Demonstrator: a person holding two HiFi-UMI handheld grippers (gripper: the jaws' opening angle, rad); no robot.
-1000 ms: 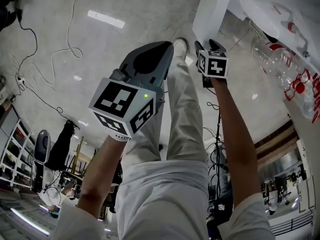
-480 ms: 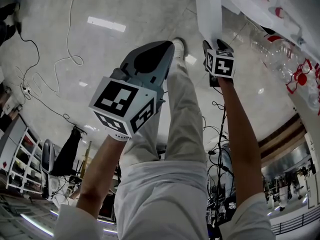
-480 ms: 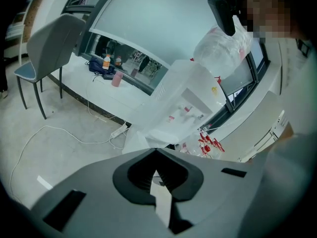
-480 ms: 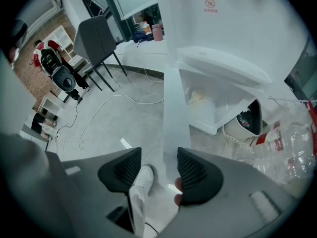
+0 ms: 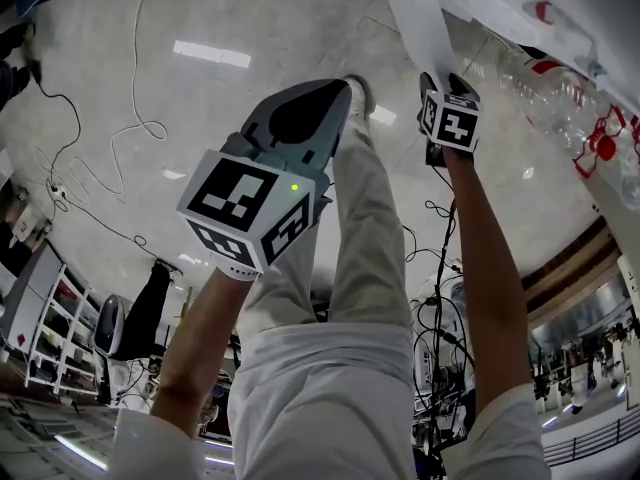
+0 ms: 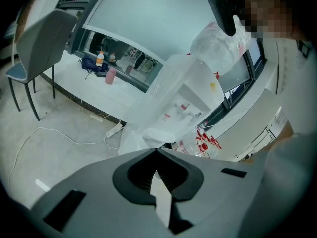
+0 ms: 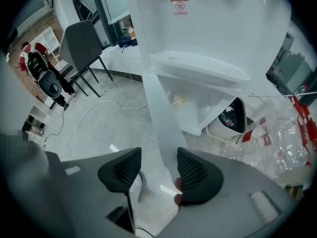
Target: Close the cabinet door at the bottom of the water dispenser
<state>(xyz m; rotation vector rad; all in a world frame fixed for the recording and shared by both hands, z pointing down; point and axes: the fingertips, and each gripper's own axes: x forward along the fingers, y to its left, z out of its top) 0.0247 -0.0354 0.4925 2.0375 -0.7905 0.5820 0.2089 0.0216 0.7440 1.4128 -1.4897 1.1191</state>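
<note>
The white water dispenser [image 7: 218,19] stands with its bottom cabinet door [image 7: 157,108] swung open, edge toward me. My right gripper [image 7: 154,170] is open, its two dark pads either side of that door edge, the right pad close against it. In the head view the right gripper [image 5: 438,78] sits at the door [image 5: 412,18] near the top right. The cabinet inside [image 7: 198,108] is white under a ribbed shelf. My left gripper [image 5: 335,93] hangs mid-air over the floor, shut on nothing; in its own view the left gripper [image 6: 156,150] points toward the dispenser [image 6: 190,98].
A clear bag of empty plastic bottles [image 7: 292,133] and a round white appliance [image 7: 233,120] lie right of the cabinet. A grey chair [image 7: 84,43] stands to the left, and cables [image 5: 110,128] and a power strip [image 6: 113,130] cross the floor. The person's legs [image 5: 365,248] are between the grippers.
The right gripper has moved right along with the door edge, and the door has swung a little toward the dispenser. The left gripper has stayed put.
</note>
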